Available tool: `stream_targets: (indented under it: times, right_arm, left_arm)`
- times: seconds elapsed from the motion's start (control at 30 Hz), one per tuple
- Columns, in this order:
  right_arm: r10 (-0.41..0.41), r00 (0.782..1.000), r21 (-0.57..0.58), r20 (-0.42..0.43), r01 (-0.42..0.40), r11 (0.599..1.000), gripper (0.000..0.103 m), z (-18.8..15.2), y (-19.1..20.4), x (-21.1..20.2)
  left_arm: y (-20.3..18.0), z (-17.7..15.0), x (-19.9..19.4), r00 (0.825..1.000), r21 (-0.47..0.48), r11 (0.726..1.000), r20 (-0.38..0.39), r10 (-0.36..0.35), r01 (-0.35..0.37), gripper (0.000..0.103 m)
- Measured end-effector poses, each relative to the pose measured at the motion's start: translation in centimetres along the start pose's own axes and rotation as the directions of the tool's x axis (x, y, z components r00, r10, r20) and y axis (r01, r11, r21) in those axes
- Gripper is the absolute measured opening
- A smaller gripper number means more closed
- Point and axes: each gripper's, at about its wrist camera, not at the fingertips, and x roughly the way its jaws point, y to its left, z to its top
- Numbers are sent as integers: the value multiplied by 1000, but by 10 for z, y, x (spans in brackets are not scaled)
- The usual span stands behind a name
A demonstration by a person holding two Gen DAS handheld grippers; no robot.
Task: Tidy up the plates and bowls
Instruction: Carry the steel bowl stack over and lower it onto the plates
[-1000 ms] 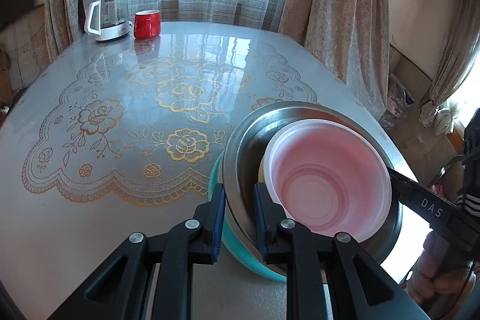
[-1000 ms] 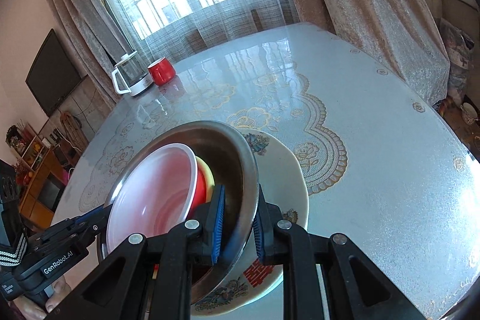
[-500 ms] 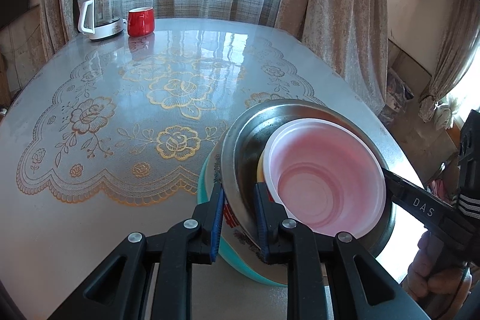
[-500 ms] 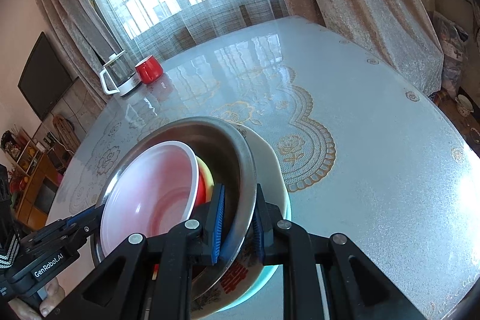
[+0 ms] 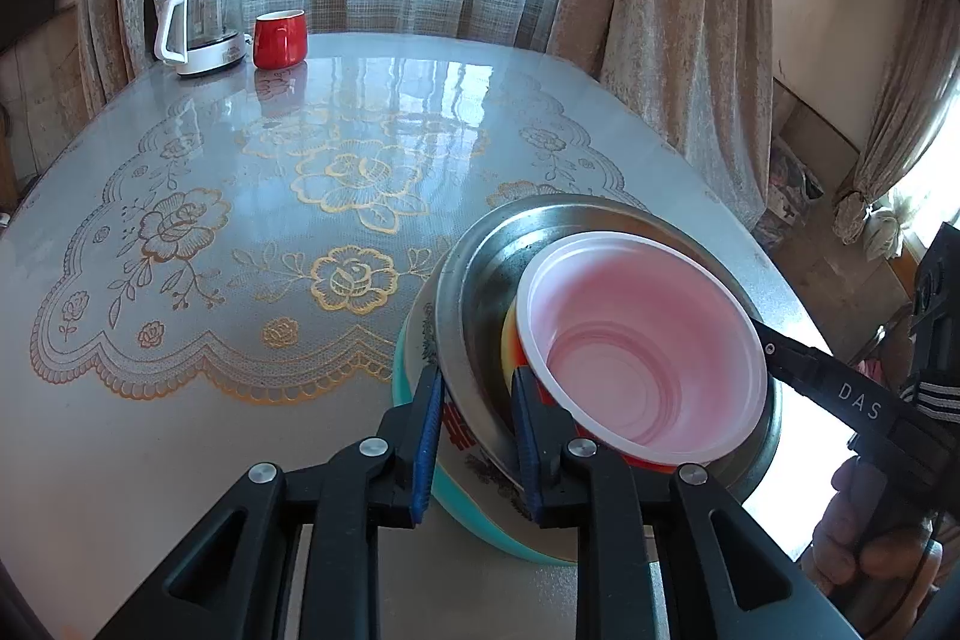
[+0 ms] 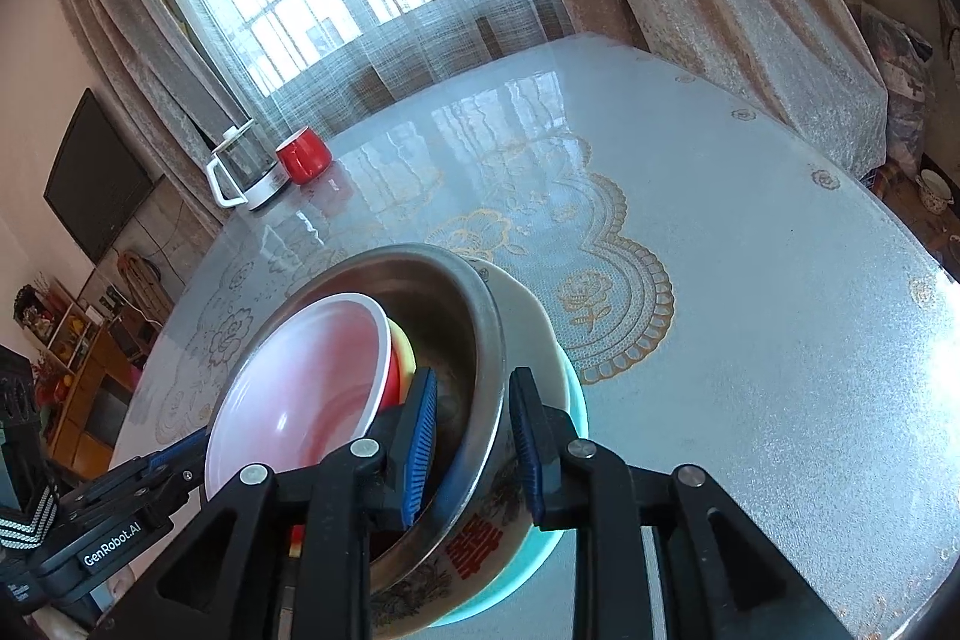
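A stack of dishes stands near the table's front edge. A teal plate lies lowest, with a flowered white plate on it. On that rests a steel bowl, which holds a yellow and red bowl and a pink-lined white bowl. My left gripper straddles the steel rim on the near left. Its jaws are opening, with gaps beside the rim. My right gripper straddles the opposite rim, jaws also opening and pads off the metal.
A glass kettle and a red mug stand at the far edge of the lace-patterned table. Curtains hang behind. A hand holds the right gripper past the table's right edge.
Both grippers' jaws have widened around the steel bowl's rim, the right one more. More of the flowered plate now shows beside the steel bowl. The hands have hardly moved.
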Motion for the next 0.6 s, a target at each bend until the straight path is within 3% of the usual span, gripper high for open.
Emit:
stream_targets:
  times: [0.3,0.6]
  right_arm:
    - [75,996,81,41,-78,994,31,1,-9,-11]
    - [124,978,127,167,-146,981,31,6,-15,-38]
  left_arm:
    - [-1,0,-3,1000,11,1000,7,12,-13,23]
    - [0,-2,-5,1000,15,1000,20,17,-17,25]
